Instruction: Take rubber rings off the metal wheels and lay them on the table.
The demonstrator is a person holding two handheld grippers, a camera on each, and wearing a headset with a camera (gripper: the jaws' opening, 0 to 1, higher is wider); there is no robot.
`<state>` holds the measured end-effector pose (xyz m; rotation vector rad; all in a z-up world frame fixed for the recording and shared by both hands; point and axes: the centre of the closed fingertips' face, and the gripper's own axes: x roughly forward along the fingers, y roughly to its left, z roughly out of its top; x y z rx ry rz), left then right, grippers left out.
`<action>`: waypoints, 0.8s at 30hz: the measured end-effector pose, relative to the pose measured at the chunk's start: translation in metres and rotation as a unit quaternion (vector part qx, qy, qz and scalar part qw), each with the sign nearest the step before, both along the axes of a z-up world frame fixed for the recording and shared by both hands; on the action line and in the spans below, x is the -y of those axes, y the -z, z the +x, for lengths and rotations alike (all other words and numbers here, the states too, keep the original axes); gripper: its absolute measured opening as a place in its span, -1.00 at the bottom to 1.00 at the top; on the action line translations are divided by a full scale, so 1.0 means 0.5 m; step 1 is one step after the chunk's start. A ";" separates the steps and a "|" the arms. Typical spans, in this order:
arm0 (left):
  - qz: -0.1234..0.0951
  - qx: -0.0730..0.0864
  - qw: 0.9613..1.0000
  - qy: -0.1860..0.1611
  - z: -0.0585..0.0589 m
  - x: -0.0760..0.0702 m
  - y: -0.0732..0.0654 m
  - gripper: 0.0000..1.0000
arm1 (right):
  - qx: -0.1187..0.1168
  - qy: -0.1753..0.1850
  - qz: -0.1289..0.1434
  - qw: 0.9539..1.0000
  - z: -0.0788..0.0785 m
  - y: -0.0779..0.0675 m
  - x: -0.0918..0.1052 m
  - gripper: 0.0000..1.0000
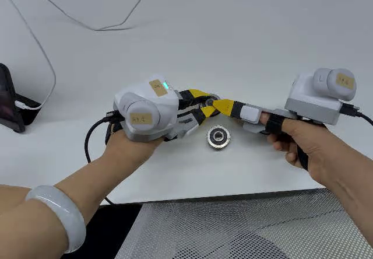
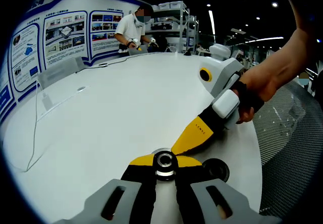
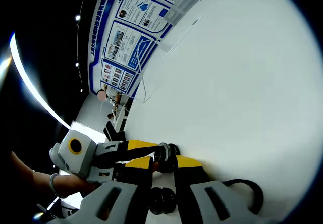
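Being clamped in left gripper (image 2: 164,166) jaws, metal wheel (image 2: 164,159) has its rubber ring (image 3: 174,150), judged soft and stretchy, pinched at the rim by right gripper (image 3: 164,162).

The head view looks forward and down on the white table (image 1: 245,31) from above, where the left hand-held gripper (image 1: 205,105) and right hand-held gripper (image 1: 218,104) meet mid-frame. The left gripper view faces along its jaws, very close to the small silver metal wheel (image 2: 164,161) between them. The right gripper view, rolled sideways, faces that wheel from the opposite side.
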<state>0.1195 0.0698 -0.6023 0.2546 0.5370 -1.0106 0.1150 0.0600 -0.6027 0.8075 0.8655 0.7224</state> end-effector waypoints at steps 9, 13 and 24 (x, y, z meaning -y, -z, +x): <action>-0.002 0.000 1.000 -0.001 0.004 0.001 0.001 -0.73 | -0.023 0.011 0.032 0.999 -0.005 -0.007 0.005 -0.58; -0.002 -0.001 1.000 -0.002 0.003 0.003 -0.001 -0.73 | -0.012 0.008 0.025 1.000 -0.008 -0.009 0.005 -0.67; -0.001 0.000 1.000 -0.001 0.004 0.004 0.001 -0.73 | -0.003 0.003 0.000 1.000 -0.022 -0.003 0.003 -0.46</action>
